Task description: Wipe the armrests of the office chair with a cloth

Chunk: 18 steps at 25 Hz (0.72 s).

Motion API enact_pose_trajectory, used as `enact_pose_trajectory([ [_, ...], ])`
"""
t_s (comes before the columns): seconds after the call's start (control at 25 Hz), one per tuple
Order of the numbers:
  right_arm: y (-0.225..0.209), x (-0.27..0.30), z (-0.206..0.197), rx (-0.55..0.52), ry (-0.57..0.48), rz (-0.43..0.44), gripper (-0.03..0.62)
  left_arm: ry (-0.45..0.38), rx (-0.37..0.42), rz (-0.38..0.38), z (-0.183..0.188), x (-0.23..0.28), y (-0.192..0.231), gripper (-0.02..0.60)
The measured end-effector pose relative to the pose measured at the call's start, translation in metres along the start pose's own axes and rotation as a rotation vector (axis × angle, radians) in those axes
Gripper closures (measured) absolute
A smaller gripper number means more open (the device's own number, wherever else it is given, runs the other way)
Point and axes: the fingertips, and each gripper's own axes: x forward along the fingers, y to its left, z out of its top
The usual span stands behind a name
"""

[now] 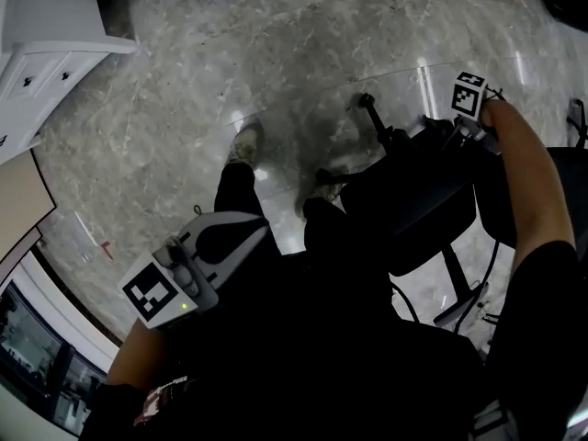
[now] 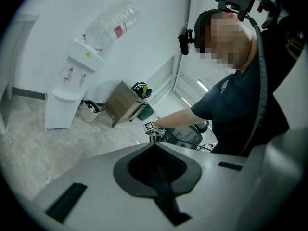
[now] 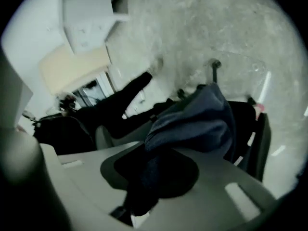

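Note:
A black office chair point(image 1: 413, 205) stands on the marble floor at the right of the head view. My right gripper point(image 1: 457, 129) is held out over its far side, where the chair's dark parts hide the jaws. In the right gripper view the right gripper point(image 3: 161, 146) is shut on a bunched dark blue cloth point(image 3: 195, 121), which hangs over the black chair point(image 3: 252, 129). I cannot tell whether the cloth touches an armrest. My left gripper point(image 1: 257, 234) is low at the left, away from the chair, its jaws shut on nothing. The left gripper point(image 2: 155, 146) points toward the person and the chair point(image 2: 185, 136).
White drawers point(image 1: 37, 62) stand at the upper left. A chair leg with a caster point(image 1: 369, 107) reaches across the floor, and the person's shoe point(image 1: 246, 143) is beside it. A water dispenser point(image 2: 72, 90), a bin point(image 2: 89, 110) and a wooden cabinet point(image 2: 125, 105) line the wall.

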Motion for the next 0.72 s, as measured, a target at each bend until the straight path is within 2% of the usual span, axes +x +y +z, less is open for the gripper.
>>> enact_pose_trajectory([
  [0.16, 0.022, -0.04, 0.007, -0.003, -0.61, 0.382, 0.522, 0.011, -0.016, -0.005, -0.003, 0.006, 0.003, 0.586],
  [0.28, 0.011, -0.06, -0.006, 0.021, -1.061, 0.598, 0.522, 0.018, -0.016, -0.017, 0.006, 0.016, 0.003, 0.586],
  [0.36, 0.004, -0.069, -0.016, 0.0, -1.343, 0.745, 0.519, 0.029, -0.013, -0.023, 0.009, 0.024, 0.002, 0.586],
  [0.48, -0.011, -0.068, -0.033, -0.016, -1.72, 1.026, 0.52, 0.075, 0.002, -0.034, 0.005, 0.038, -0.004, 0.586],
  [0.52, -0.017, -0.065, -0.04, -0.022, -1.823, 1.091, 0.52, 0.095, 0.013, -0.04, 0.004, 0.044, -0.008, 0.586],
  [0.6, -0.027, -0.06, -0.053, -0.03, -1.958, 1.143, 0.52, 0.125, 0.033, -0.053, 0.004, 0.055, -0.016, 0.586],
  [0.72, -0.038, -0.049, -0.064, -0.007, -2.018, 1.145, 0.52, 0.152, 0.048, -0.063, 0.008, 0.073, -0.029, 0.586],
])
